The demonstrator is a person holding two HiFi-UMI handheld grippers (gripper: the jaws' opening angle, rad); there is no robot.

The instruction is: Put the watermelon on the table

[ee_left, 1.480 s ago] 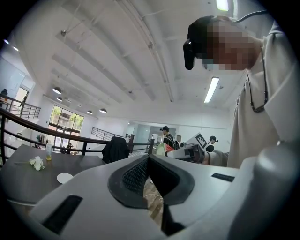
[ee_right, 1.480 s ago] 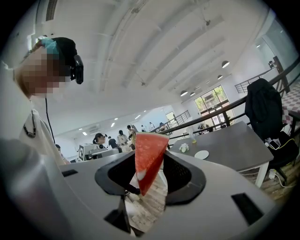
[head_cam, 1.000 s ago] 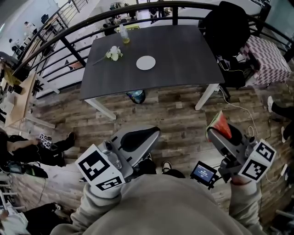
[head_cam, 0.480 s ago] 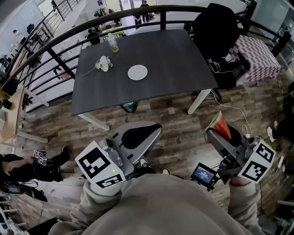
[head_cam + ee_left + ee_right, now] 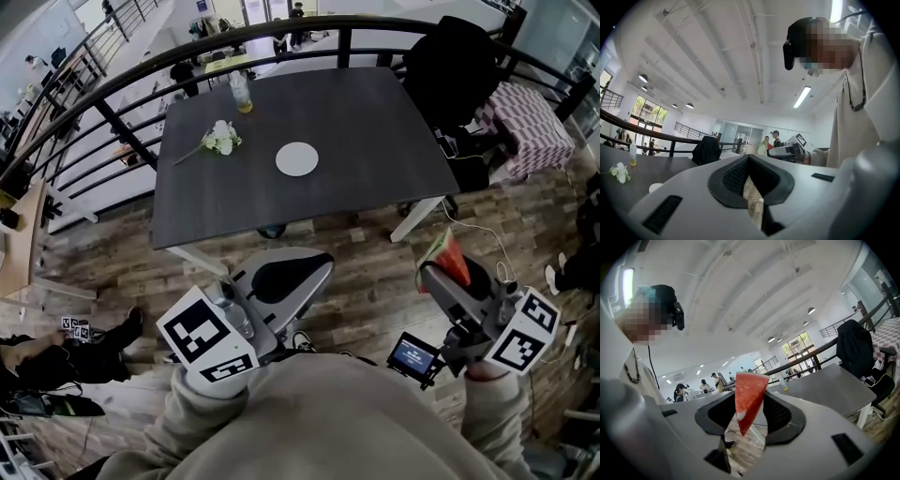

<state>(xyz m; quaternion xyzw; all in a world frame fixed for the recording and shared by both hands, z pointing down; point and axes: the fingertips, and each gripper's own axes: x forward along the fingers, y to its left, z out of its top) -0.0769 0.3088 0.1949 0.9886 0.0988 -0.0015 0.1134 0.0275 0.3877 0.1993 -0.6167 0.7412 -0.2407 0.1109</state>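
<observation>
A red watermelon slice [image 5: 445, 251] with a green rind stands upright between the jaws of my right gripper [image 5: 435, 273], which is shut on it over the wooden floor. In the right gripper view the watermelon slice [image 5: 749, 399] points downward inside the right gripper [image 5: 745, 397]. My left gripper [image 5: 319, 267] is shut and holds nothing; in its own view the left gripper [image 5: 748, 158] shows only a thin slit behind the tips. The dark table [image 5: 375, 131] lies ahead of both, with a white plate [image 5: 296, 158], flowers [image 5: 221, 138] and a bottle [image 5: 241, 92] on it.
A black railing [image 5: 122, 131] curves round the table's far and left sides. A black chair with a jacket [image 5: 459, 66] and a checked cloth [image 5: 530, 112] stand at the right. A small screen [image 5: 412, 354] hangs by my right arm. Another person's legs [image 5: 84, 333] are at lower left.
The table has come closer in the head view and now sits lower in the frame. Both grippers went forward with me and kept their poses; the slice stays gripped.
</observation>
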